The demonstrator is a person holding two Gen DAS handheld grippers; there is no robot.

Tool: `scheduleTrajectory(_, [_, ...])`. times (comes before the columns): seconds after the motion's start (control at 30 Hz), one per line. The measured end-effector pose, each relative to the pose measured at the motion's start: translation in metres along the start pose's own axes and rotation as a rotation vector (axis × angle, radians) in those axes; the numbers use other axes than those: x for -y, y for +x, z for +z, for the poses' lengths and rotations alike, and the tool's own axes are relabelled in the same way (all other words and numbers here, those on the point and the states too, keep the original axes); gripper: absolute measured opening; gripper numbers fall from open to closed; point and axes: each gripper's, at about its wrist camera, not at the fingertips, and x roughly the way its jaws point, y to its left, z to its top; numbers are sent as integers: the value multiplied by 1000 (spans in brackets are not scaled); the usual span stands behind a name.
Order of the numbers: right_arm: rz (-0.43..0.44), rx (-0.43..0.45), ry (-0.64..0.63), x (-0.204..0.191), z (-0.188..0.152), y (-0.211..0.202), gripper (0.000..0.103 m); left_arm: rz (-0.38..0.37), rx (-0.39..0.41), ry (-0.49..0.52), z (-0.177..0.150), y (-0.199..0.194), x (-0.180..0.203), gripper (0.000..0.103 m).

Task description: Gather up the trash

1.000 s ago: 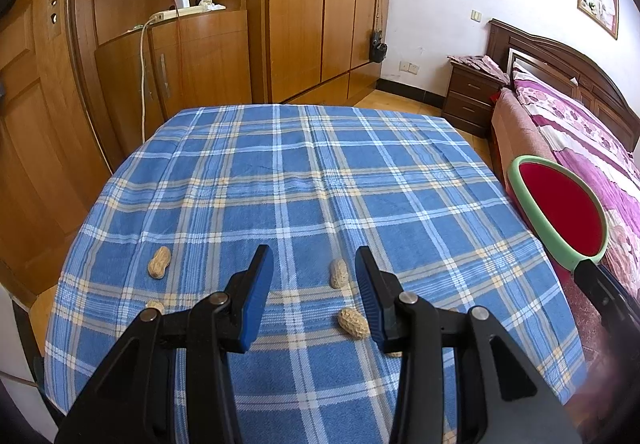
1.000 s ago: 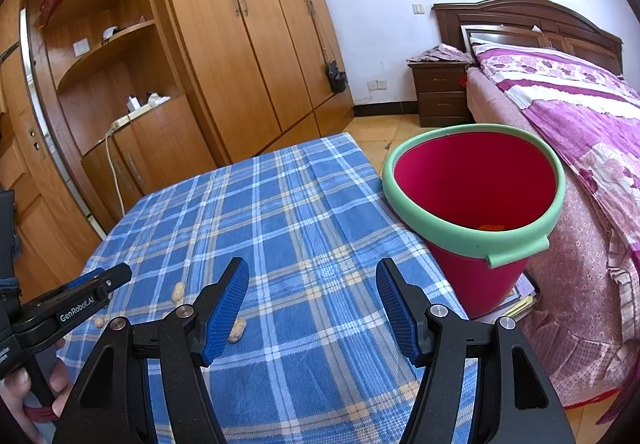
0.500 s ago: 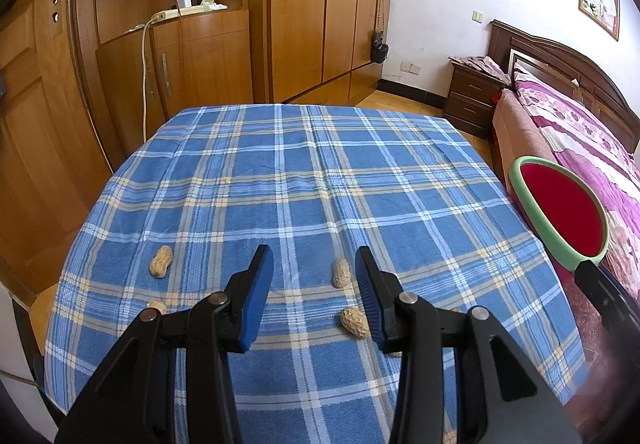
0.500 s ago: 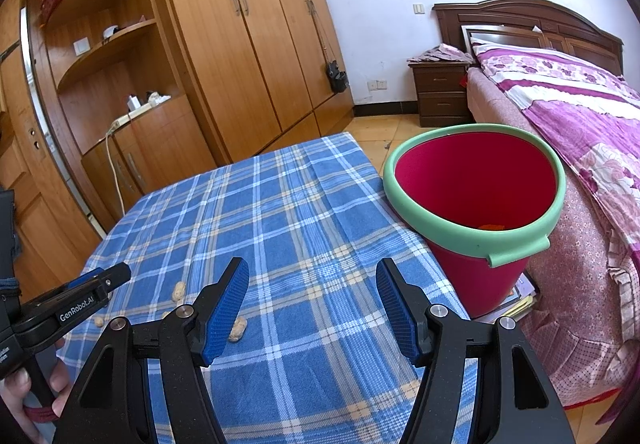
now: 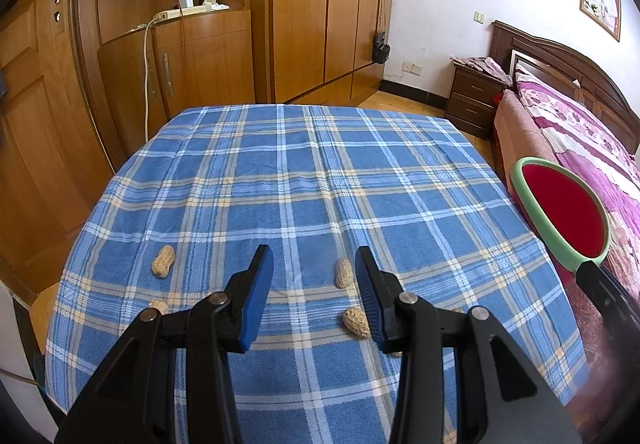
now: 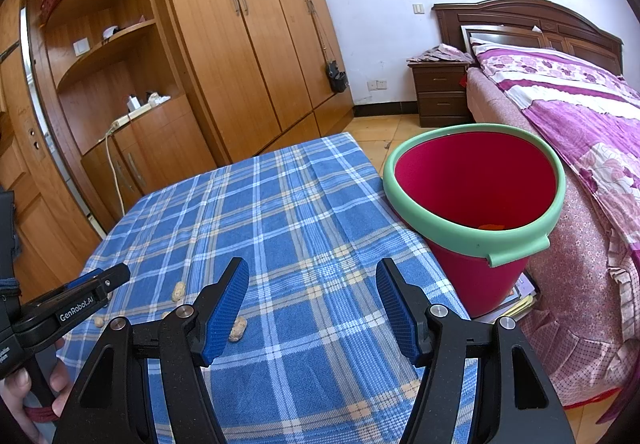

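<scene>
Only one piece of writing is readable: "GenRobot.AI" in white on the black body of the left gripper (image 6: 80, 306), seen at the lower left of the right wrist view, where a hand (image 6: 28, 392) grips its handle.

Compared with a second ago, little has changed. The left gripper (image 5: 314, 294) has eased slightly forward and down over the checked blue tablecloth (image 5: 304, 180), so the peanuts sit a touch higher between its fingers; the right view is unchanged.

Both grippers hover above the cloth, pointing across the table. The left gripper's jaws stand wide apart and hold nothing. One peanut (image 5: 344, 273) lies just inside its right finger, and a second peanut (image 5: 357, 322) lies nearer the camera, partly hidden by that finger. A third peanut (image 5: 163, 261) rests well to the left, and a fourth (image 5: 159, 306) peeks out by the left finger.

The right gripper (image 6: 312, 304) is likewise spread wide and empty. The red bucket (image 6: 476, 184) with a green rim stands beside the table's right edge, against the bed (image 6: 580, 116).
</scene>
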Motion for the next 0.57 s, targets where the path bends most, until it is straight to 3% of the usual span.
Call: scheduleTrajectory(0.57, [0,-5,0,0,-1,1,68,3,-9,-3,0,3,-6,43])
